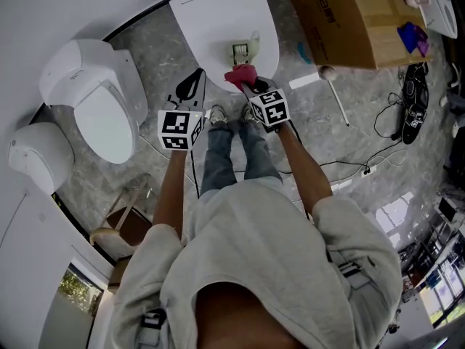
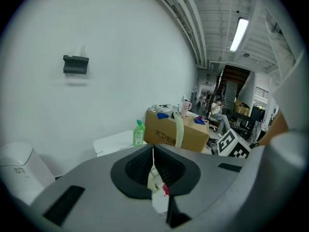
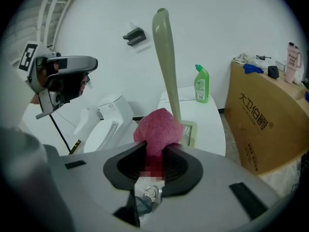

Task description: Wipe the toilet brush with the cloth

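A pale green toilet brush (image 1: pixel 245 49) stands upright in its holder on the white table (image 1: pixel 196 20). My right gripper (image 1: pixel 247 87) is shut on a pink cloth (image 1: pixel 239 75), just in front of the brush. In the right gripper view the cloth (image 3: pixel 158 128) bulges out of the jaws of my right gripper (image 3: pixel 155 151) and touches the lower part of the brush handle (image 3: pixel 166 57). My left gripper (image 1: pixel 192 83) is shut and holds nothing, to the left of the table's near edge. From the left gripper (image 2: pixel 153 152) view the handle (image 2: pixel 178 128) rises to the right.
A green bottle (image 3: pixel 202 83) stands at the table's far side. A cardboard box (image 1: pixel 341 17) with small items on top sits to the right. A white toilet (image 1: pixel 94 100) is on the left against the wall. Cables (image 1: pixel 363 167) lie on the floor.
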`<state>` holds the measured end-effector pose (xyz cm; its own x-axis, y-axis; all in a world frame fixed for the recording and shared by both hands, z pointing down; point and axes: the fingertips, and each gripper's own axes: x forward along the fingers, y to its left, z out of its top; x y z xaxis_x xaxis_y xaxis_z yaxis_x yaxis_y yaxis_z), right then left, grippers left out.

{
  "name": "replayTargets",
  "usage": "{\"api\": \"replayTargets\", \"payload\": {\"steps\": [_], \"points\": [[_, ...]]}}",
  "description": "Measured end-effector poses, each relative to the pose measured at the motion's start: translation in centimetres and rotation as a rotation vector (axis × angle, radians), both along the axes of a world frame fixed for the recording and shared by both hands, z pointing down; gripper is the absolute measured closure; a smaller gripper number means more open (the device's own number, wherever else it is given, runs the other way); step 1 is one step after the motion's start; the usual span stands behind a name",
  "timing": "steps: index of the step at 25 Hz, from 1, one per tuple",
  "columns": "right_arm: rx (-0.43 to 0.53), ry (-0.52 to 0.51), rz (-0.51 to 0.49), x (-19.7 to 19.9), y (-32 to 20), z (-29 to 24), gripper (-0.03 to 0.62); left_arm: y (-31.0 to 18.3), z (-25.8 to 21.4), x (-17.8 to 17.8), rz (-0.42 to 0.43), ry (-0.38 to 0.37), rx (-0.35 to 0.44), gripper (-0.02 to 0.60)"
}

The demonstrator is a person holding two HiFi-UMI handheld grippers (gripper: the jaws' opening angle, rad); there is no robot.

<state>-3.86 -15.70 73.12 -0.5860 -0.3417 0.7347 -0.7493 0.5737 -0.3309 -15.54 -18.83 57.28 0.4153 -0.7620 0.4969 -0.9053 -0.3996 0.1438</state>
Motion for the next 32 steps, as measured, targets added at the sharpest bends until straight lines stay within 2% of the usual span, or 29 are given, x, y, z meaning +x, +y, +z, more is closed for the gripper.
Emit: {"api": "replayTargets", "payload": {"steps": [6, 16, 23, 27, 32], "points": [[0.033, -0.016, 0.011, 1.7, 1.5, -1.9, 0.505, 0.2, -0.2, 0.6, 0.006, 0.004, 0.008, 0.558], [0.277, -0.169, 0.069, 5.2, -0.4, -14.8, 0.505, 0.5, -0.6, 2.0, 0.01, 0.004, 0.02, 0.558], [0.432, -0.265, 0.071, 4.9, -4.1, -21.8, 0.505, 0.6, -1.0, 2.6, 0.006, 0.001, 0.029, 0.558], [0.451, -0.271, 0.066, 4.1, -5.8, -21.8, 0.505, 0.6, -1.1, 2.7, 0.003, 0.002, 0.029, 0.558], [0.39, -0.252, 0.08, 3.7, -6.5, -18.8, 0.505, 0.3, -1.0, 2.7, 0.002, 0.002, 0.031, 0.558]]}}
